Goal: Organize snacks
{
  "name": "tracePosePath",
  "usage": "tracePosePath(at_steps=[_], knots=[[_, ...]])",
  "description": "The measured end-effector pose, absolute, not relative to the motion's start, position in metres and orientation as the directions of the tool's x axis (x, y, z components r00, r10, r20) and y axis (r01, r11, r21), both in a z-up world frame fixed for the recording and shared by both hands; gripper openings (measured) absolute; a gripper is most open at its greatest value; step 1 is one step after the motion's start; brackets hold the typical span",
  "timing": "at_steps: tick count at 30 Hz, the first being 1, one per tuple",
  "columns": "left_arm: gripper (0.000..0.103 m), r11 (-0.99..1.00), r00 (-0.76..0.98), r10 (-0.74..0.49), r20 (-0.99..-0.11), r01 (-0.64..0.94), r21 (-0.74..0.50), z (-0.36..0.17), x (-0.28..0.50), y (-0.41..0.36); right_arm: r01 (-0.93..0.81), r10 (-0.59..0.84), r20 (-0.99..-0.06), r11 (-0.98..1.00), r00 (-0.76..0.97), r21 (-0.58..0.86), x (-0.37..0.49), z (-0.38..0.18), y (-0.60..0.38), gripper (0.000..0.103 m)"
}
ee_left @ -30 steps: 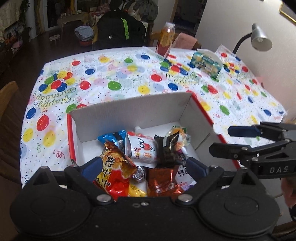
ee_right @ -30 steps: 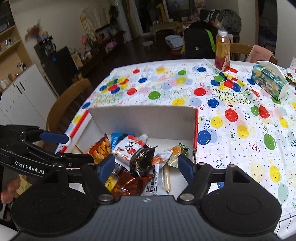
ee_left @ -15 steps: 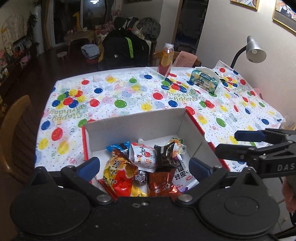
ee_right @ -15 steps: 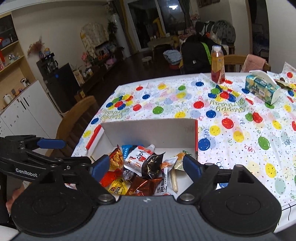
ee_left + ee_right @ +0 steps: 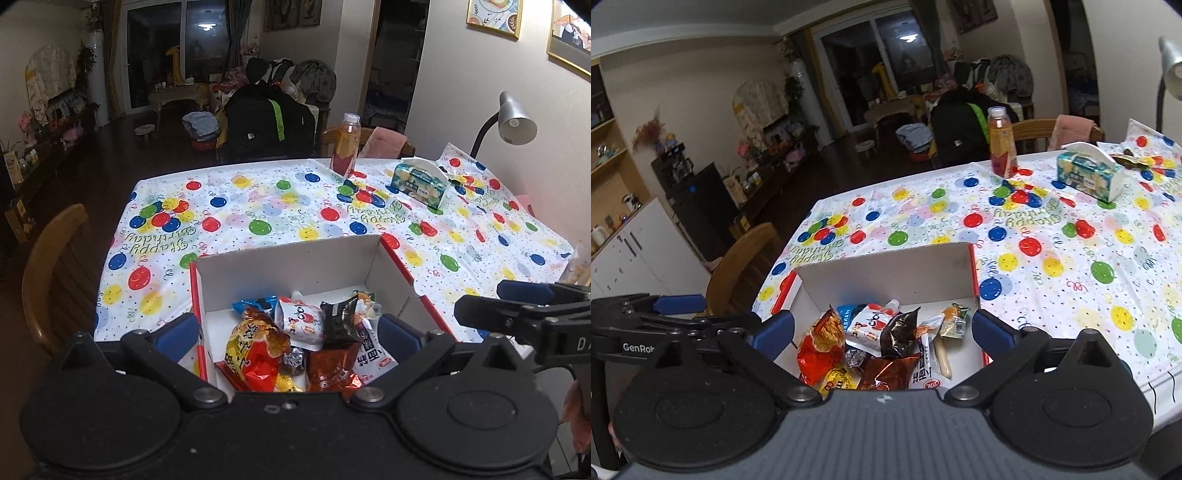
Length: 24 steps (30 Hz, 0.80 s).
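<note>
A white cardboard box [image 5: 288, 266] with red outer edges sits near the front of the table. It holds several snack packets: an orange-red chip bag [image 5: 258, 350], a white pouch [image 5: 301, 325], a black packet [image 5: 338, 321] and a brown foil packet [image 5: 328, 373]. My left gripper [image 5: 287, 332] hovers open above the box's near side, holding nothing. My right gripper [image 5: 883, 331] is open too, over the same box [image 5: 886, 273] and empty. Each gripper shows at the edge of the other's view: the right gripper [image 5: 495, 301] and the left gripper [image 5: 701, 314].
A balloon-print tablecloth [image 5: 258, 206] covers the table. At the far side stand a juice bottle [image 5: 345, 146], a tissue box [image 5: 421, 184] and a desk lamp [image 5: 515, 123]. A wooden chair [image 5: 55, 273] is at the left edge. The right half of the cloth is bare.
Both grippers have risen and drawn back from the box, so it looks smaller and more of the room shows. Both stayed open and the snacks have not moved.
</note>
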<state>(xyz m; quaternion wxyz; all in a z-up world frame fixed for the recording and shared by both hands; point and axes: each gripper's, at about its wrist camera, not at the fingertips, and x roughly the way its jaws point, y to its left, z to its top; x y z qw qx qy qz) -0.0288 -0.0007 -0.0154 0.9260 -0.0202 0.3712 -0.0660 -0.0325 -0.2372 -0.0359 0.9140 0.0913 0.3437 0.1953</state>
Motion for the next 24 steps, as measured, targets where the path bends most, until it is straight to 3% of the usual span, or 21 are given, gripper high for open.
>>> tracePosePath(at_steps=[24], knots=[[0.103,0.990,0.728,-0.135,-0.673,0.071,-0.122,-0.016,-0.049,0.002,-0.238,0.377,-0.602,0.924,0.704,0.301,-0.051,-0.037,-0.235,0.103]])
